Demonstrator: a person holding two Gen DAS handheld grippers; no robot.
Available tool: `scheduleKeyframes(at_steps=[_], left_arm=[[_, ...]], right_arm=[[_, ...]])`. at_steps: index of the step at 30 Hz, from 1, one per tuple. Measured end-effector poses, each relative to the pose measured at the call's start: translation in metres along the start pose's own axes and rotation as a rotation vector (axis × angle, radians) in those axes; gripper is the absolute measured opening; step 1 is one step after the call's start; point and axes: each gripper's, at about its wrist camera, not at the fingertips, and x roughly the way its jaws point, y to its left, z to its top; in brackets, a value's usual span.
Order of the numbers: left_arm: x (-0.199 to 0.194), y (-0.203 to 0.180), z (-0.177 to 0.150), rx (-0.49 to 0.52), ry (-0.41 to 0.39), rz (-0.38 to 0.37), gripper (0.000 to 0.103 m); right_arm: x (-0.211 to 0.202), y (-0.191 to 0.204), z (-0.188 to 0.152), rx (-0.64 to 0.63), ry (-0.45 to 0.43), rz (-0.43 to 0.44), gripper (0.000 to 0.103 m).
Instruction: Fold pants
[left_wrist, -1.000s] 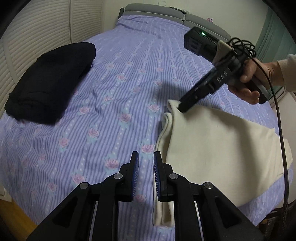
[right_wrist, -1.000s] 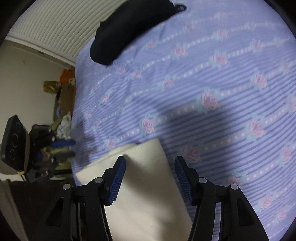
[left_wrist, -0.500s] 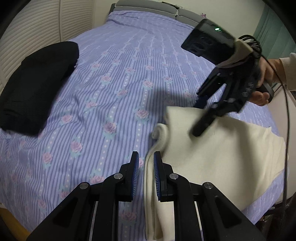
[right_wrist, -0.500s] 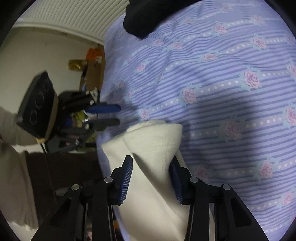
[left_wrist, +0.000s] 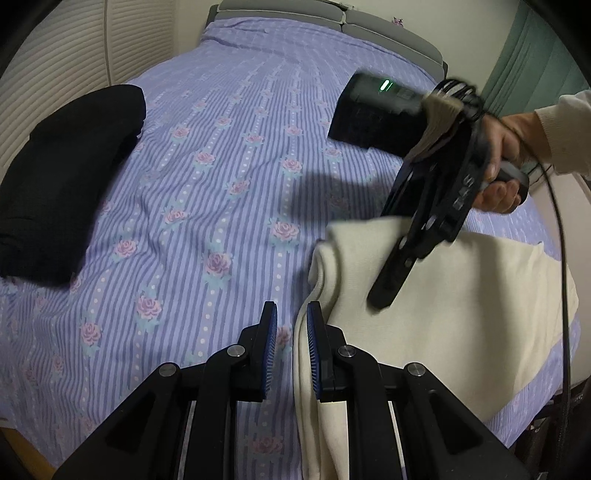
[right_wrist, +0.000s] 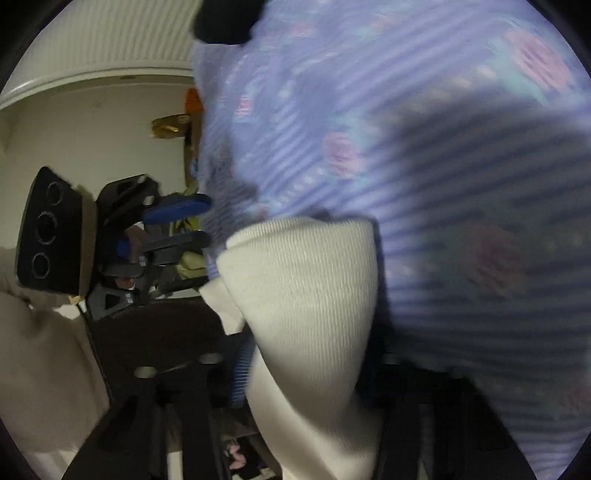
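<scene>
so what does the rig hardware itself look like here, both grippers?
Both are black plastic linkage frames with silver pivot bolts and blue ribbed finger pads. The right gripper carries a black box with a green light, white lettering on its body and a black cable. The hand holding it has a cream sleeve.

Bed (left_wrist: 229, 155) covered in lilac striped sheet with rose print, grey headboard (left_wrist: 332, 14) at far edge, folded black garment (left_wrist: 62, 173) lay near left edge, cream pants (left_wrist: 461, 314) lay at near right corner, partly lifted off sheet.
</scene>
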Motion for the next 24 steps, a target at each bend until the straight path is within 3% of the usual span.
scheduleKeyframes(at_steps=[2,5,10,14,17,20,24], left_arm=[[-0.002,-0.001,0.001,0.002,-0.005,-0.001,0.016],[-0.007,-0.001,0.003,-0.001,-0.017,-0.001,0.016],[-0.008,0.0,0.007,-0.014,-0.028,0.001,0.016],[-0.005,-0.001,0.006,-0.014,-0.02,0.002,0.016],[0.003,0.0,-0.001,-0.015,0.009,-0.014,0.017],[0.005,0.002,-0.016,-0.046,0.029,-0.045,0.018],[-0.005,0.008,-0.038,-0.145,0.024,-0.063,0.036]], right_arm=[[-0.013,0.017,-0.007,-0.05,-0.036,-0.027,0.019],[-0.035,0.038,-0.015,-0.103,-0.083,-0.113,0.018],[-0.057,0.059,-0.021,-0.171,-0.134,-0.426,0.018],[-0.038,0.039,-0.016,-0.149,-0.119,-0.587,0.019],[-0.03,0.03,-0.011,-0.146,-0.14,-0.597,0.022],[-0.04,0.019,-0.014,-0.107,-0.18,-0.546,0.022],[-0.058,0.004,-0.019,-0.05,-0.205,-0.457,0.024]])
